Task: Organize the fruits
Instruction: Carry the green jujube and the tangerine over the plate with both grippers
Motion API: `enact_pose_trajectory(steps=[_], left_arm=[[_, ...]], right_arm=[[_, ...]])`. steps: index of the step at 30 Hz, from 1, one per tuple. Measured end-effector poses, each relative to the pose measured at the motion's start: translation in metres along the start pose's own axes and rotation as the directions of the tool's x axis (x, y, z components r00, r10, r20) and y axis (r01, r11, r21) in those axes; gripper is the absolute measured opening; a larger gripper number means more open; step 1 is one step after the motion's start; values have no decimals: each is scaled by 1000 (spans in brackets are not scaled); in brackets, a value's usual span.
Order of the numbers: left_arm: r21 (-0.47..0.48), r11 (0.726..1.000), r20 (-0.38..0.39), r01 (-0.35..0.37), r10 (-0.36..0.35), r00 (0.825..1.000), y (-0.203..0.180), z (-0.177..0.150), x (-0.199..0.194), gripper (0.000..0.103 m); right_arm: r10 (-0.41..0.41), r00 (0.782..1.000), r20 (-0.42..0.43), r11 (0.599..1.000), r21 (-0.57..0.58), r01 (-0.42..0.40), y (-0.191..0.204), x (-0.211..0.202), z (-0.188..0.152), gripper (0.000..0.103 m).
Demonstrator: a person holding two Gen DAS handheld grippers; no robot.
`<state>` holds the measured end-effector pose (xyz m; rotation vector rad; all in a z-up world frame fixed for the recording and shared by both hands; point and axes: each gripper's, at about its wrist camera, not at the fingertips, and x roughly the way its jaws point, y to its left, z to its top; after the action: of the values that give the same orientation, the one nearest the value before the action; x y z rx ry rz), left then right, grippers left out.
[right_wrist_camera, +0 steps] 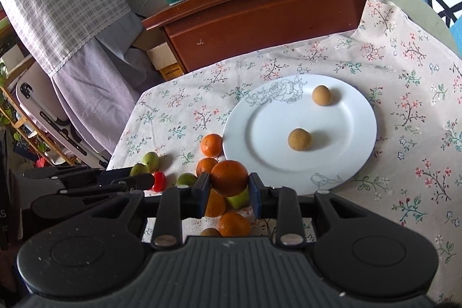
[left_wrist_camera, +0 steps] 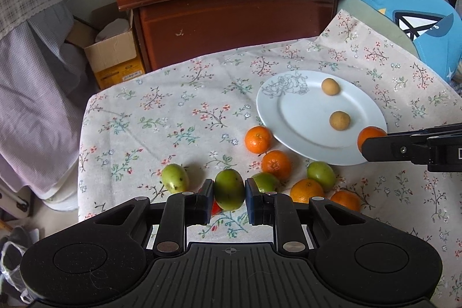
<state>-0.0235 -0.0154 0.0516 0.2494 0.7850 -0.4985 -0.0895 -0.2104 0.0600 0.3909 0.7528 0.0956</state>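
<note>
Fruits lie scattered on the flowered tablecloth [left_wrist_camera: 179, 117] beside the white plate [right_wrist_camera: 260, 117], which carries two small brown fruits [right_wrist_camera: 299, 138]. The left gripper [left_wrist_camera: 229, 189] is clamped on a green fruit [left_wrist_camera: 229, 189], lifted clear of the cloth. The right gripper [right_wrist_camera: 229, 183] is clamped on an orange [right_wrist_camera: 229, 178], held near the plate's front rim, apparently for placing there. Other oranges and green fruits lie clustered between the grippers, seemingly awaiting sorting.

Soft, even daylight; faint shadows beside the round tan fruits [right_wrist_camera: 299, 142] fall rightward; fisheye edges curve and darken.
</note>
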Motion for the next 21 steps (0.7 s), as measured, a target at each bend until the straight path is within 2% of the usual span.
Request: enact_pose_trajectory(steps=[5, 9, 18, 21], left_arm=[[4, 1000, 17, 24, -24, 1000, -7, 7, -2, 20], [13, 996, 48, 87, -88, 995, -15, 15, -8, 20], [29, 984, 83, 173, -175, 981, -31, 35, -9, 20], [33, 983, 84, 181, -183, 980, -36, 43, -4, 20]], right_arm=[[10, 1000, 7, 1000, 7, -10, -3, -3, 6, 29], [0, 999, 35, 1000, 3, -1, -7, -8, 15, 29], [-18, 999, 39, 996, 84, 15, -36, -9, 32, 29], [-20, 999, 31, 993, 116, 16, -47, -7, 36, 29]])
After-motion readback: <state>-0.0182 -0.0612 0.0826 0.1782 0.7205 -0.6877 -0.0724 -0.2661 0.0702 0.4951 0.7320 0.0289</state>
